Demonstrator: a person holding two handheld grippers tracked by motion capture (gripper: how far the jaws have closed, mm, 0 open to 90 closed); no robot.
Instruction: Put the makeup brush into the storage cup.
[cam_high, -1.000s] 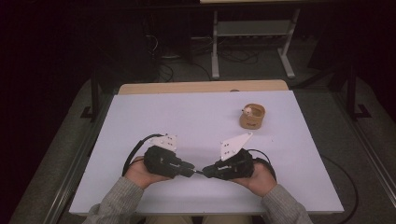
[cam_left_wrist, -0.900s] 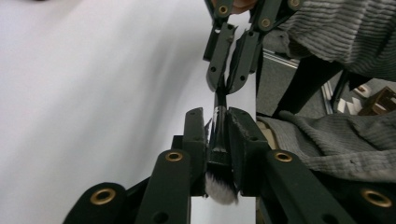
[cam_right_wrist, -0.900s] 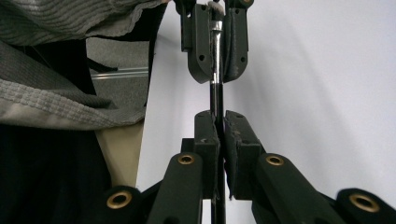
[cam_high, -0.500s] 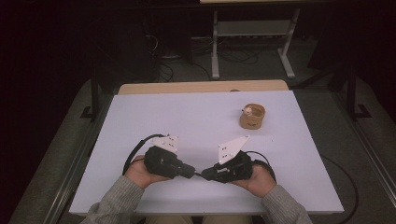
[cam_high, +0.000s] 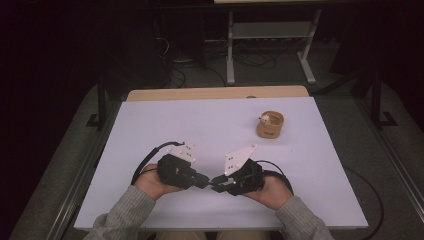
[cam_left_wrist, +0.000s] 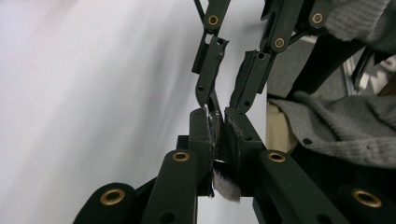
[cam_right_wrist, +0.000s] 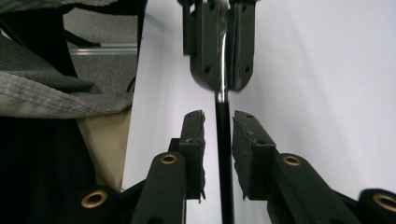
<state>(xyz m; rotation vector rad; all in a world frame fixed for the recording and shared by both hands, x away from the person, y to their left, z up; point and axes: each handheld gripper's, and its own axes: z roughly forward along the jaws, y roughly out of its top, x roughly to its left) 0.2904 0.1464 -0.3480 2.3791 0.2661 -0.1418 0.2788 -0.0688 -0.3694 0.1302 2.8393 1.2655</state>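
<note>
Held item: a slim brush (cam_right_wrist: 224, 154), black handle, metal ferrule, grey bristles (cam_left_wrist: 226, 186); its tip is cut off.
Left gripper (cam_high: 206, 180): clenched on the ferrule.
Right gripper (cam_high: 218, 182): jaws just opening, handle between them, apparently untouched.
Wooden cup (cam_high: 270, 125): far right of the table (cam_high: 150, 125); contents indistinct.

Cup (cam_high: 270, 125) on table (cam_high: 150, 130), far right

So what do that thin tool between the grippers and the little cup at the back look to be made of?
The thin tool looks like a brush: a glossy black handle, likely plastic or lacquered wood, a shiny metal collar that catches light, and a greyish fuzzy tuft of bristles. The left gripper is clamped on the collar end. The cup looks like tan wood or bamboo, matte; too small to be sure.
</note>
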